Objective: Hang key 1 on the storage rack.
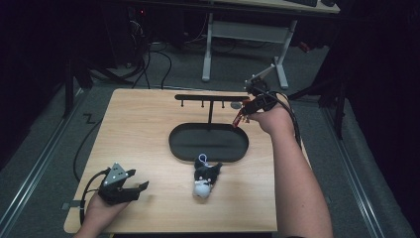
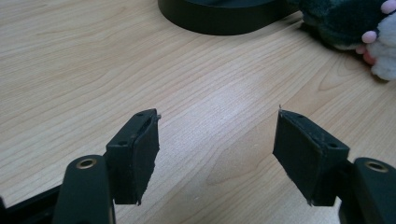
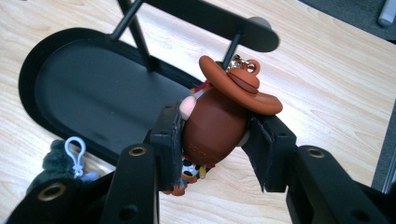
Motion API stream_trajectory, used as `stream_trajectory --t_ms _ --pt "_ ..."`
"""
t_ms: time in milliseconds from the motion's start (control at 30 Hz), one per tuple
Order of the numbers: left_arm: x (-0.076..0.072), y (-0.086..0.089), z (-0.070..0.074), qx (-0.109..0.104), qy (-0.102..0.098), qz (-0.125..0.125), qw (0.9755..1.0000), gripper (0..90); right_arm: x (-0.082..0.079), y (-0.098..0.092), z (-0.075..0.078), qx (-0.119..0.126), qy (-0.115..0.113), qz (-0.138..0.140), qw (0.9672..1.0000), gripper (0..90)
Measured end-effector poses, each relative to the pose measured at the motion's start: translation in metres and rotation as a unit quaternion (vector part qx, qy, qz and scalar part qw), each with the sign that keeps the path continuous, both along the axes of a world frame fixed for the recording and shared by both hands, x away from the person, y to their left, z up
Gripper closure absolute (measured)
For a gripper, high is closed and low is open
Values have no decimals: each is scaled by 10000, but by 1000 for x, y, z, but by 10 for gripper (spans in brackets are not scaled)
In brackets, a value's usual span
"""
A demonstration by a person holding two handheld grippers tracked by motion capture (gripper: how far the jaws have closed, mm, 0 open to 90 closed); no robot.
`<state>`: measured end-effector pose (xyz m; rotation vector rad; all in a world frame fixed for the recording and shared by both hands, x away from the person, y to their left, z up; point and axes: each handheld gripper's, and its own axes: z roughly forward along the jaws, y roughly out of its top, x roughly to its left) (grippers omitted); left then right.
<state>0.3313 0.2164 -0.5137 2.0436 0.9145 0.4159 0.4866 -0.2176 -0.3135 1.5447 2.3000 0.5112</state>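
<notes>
My right gripper (image 3: 212,135) is shut on a small brown cowboy figure (image 3: 215,121) with an orange-brown hat and a metal ring on top. The figure hangs just under the right end of the black hook bar (image 3: 210,18). In the high view the right gripper (image 1: 239,119) is at the stand's right end, above the edge of the oval black base (image 1: 173,144). A dark and white plush toy (image 1: 204,178) with a pale blue clip lies in front of the base. My left gripper (image 1: 138,180) rests open at the table's front left, with nothing between its jaws (image 2: 217,154).
The hook bar (image 1: 210,97) stands on a thin post over the base and carries several short pegs. The plush toy (image 2: 345,23) lies to the right of and beyond the left gripper. Cables and a white desk frame (image 1: 247,34) stand on the floor behind the table.
</notes>
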Motion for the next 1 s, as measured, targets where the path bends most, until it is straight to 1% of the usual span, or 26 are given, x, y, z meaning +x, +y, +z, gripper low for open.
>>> stream_trajectory --t_ms 167,333,567,633,800,900,1000 --pt "0 2 -1 -7 49 35 10000 314 1 -5 0 4 -1 -51 10000 586" --pt "-1 3 0 -25 28 52 10000 314 1 -8 -4 8 10 -105 9999 586" --pt "1 1 -1 -6 50 5 10000 314 -1 -11 -9 11 26 -137 9999 585" --pt "1 -1 -1 -5 72 -14 10000 314 -1 -14 -12 -1 51 -178 9998 585" --pt "1 -2 -1 20 54 -38 10000 314 -4 -22 -21 19 126 -240 9996 585" --pt "1 -3 -1 31 72 -60 10000 314 -6 -24 -30 7 177 -239 9996 585" --pt "0 -6 -3 83 104 -114 9998 314 -6 -28 -41 54 241 -265 9993 584"
